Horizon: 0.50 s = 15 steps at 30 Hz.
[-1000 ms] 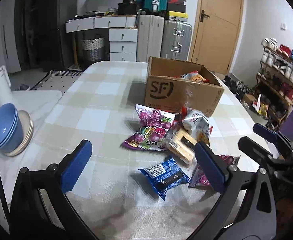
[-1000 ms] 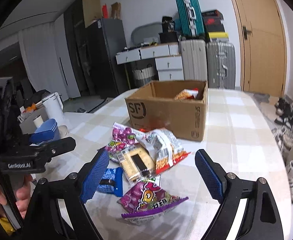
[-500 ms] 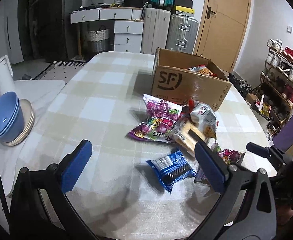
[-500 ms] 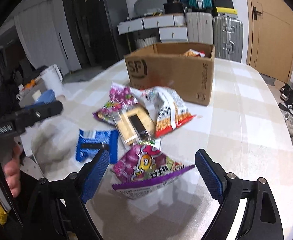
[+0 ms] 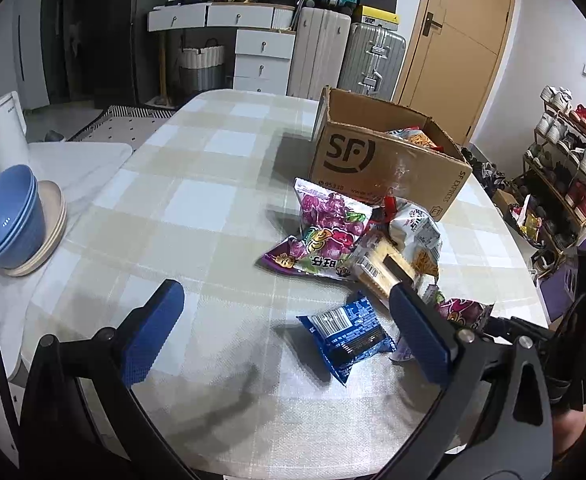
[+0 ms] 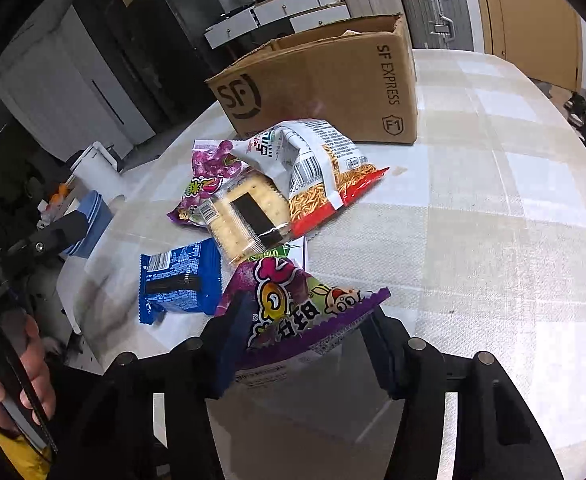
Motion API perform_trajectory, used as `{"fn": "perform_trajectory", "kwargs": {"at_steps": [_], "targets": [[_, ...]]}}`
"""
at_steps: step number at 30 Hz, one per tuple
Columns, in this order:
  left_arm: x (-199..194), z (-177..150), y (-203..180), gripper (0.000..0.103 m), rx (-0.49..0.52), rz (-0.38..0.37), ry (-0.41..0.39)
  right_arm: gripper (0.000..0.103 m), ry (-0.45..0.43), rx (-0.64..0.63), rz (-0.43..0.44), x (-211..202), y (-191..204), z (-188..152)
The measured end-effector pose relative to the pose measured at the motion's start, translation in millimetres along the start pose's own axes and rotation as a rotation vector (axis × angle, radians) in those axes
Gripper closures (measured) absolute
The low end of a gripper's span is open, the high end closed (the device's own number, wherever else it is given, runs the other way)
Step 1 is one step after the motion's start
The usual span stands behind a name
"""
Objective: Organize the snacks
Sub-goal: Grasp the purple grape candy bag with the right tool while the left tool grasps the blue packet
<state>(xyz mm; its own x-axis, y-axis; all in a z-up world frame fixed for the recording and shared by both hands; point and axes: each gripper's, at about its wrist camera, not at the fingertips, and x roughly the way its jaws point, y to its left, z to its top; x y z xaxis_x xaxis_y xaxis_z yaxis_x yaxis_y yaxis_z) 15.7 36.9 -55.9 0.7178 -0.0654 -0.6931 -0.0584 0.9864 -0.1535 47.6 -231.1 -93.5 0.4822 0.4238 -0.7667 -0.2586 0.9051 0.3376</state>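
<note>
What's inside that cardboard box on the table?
Over the rim of the cardboard box, one orange and white snack packet shows. The box's walls hide the bottom, so anything lying lower cannot be seen.

Bowls: blue stack (image 5: 3, 216) on beige plates (image 5: 49, 236), side counter at left.
Kettle: white (image 5: 5, 128), behind the bowls.
Suitcases: beige (image 5: 319, 56) and silver (image 5: 373, 62), by wooden door (image 5: 461, 28).
Shoe rack: (image 5: 569, 160) far right, full.
Basket: (image 5: 201, 66) under white drawers (image 5: 263, 44).
</note>
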Motion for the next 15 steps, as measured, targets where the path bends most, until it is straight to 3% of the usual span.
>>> {"fn": "perform_trajectory", "kwargs": {"at_steps": [5, 15], "targets": [[5, -2, 4, 0.001, -0.025, -0.002, 0.02, 0.066, -0.011, 0.041, 0.025, -3, -1, 0], [8, -3, 6, 0.001, -0.031, 0.008, 0.028, 0.076, -0.043, 0.026, 0.045, -14, 7, -1]]}}
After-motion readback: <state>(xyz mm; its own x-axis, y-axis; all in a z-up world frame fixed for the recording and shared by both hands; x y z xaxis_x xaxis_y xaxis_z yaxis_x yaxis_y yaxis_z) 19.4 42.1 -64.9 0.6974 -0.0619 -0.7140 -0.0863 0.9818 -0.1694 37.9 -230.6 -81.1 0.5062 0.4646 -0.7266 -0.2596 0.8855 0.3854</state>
